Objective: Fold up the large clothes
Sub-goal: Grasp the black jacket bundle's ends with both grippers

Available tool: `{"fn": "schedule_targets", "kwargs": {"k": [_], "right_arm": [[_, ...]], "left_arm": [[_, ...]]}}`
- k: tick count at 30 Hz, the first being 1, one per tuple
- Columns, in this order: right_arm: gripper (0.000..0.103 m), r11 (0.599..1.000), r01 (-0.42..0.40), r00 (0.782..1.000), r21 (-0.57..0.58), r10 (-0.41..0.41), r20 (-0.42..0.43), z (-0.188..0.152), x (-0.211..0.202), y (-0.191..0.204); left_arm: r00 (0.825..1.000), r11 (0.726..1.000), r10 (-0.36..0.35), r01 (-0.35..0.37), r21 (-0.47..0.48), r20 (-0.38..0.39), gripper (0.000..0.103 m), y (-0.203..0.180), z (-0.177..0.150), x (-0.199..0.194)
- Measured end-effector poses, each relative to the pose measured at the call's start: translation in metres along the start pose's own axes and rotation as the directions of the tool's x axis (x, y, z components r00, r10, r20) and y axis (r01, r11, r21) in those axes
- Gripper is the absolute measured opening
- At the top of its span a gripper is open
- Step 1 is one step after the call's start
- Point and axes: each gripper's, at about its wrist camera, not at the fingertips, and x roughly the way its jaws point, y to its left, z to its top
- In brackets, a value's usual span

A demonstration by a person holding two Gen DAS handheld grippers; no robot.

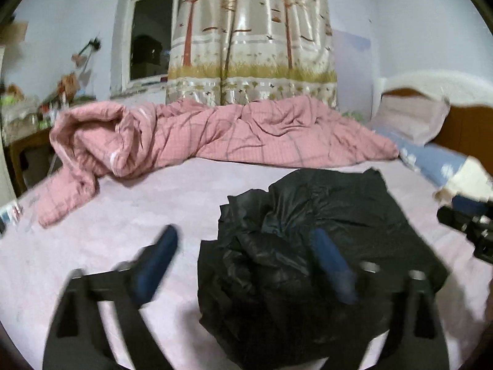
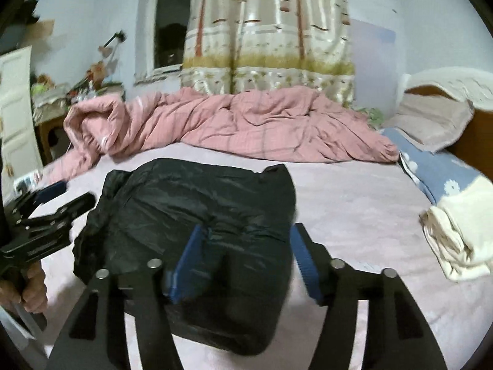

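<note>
A black puffy jacket [image 1: 311, 240] lies folded in a bundle on the pale pink bed sheet [image 1: 129, 215]; it also shows in the right wrist view [image 2: 197, 215]. My left gripper [image 1: 246, 252] is open and empty, hovering over the jacket's left edge, one blue finger [image 1: 329, 262] over the fabric. My right gripper [image 2: 246, 259] is open and empty over the jacket's right near part, its left finger [image 2: 188, 262] over the fabric. The left gripper also shows at the left of the right wrist view [image 2: 58, 197], held by a hand.
A crumpled pink checked quilt [image 1: 215, 132] lies across the far side of the bed. A blue flowered pillow [image 2: 437, 169] and a folded cream cloth [image 2: 459, 234] lie at the right. A curtain [image 1: 249, 37], a window and a cluttered side table [image 1: 27, 114] stand behind.
</note>
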Motion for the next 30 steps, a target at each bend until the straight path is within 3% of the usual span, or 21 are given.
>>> {"fn": "schedule_targets", "kwargs": {"k": [5, 9, 11, 13, 18, 25, 30], "right_arm": [[0.085, 0.998, 0.015, 0.999, 0.061, -0.012, -0.047, -0.007, 0.004, -0.018], [0.085, 0.992, -0.005, 0.989, 0.126, 0.024, -0.145, -0.018, 0.026, -0.029], [0.085, 0.988, 0.003, 0.984, 0.153, 0.025, -0.177, -0.022, 0.037, -0.032], [0.085, 0.984, -0.003, 0.979, 0.178, 0.039, -0.200, -0.025, 0.046, -0.035], [0.085, 0.976, -0.043, 0.972, 0.212, 0.090, -0.218, -0.029, 0.057, -0.032], [0.085, 0.977, -0.055, 0.970, 0.208, 0.101, -0.219, -0.027, 0.058, -0.026], [0.085, 0.980, -0.052, 0.971, 0.192, 0.095, -0.220, -0.027, 0.058, -0.024]], "left_arm": [[0.983, 0.980, -0.129, 0.106, -0.168, -0.133, 0.102, 0.018, -0.007, 0.020], [0.954, 0.908, -0.232, 0.144, -0.393, -0.188, 0.102, 0.036, -0.023, 0.041], [0.933, 0.869, -0.302, 0.186, -0.458, -0.194, 0.102, 0.039, -0.028, 0.047], [0.928, 0.856, -0.330, 0.218, -0.469, -0.171, 0.102, 0.038, -0.028, 0.045], [0.932, 0.876, -0.337, 0.259, -0.408, -0.131, 0.102, 0.030, -0.021, 0.030], [0.929, 0.941, -0.243, 0.156, -0.300, -0.280, 0.103, 0.009, -0.034, 0.051], [0.912, 0.936, -0.251, 0.144, -0.321, -0.324, 0.103, 0.012, -0.047, 0.061]]}}
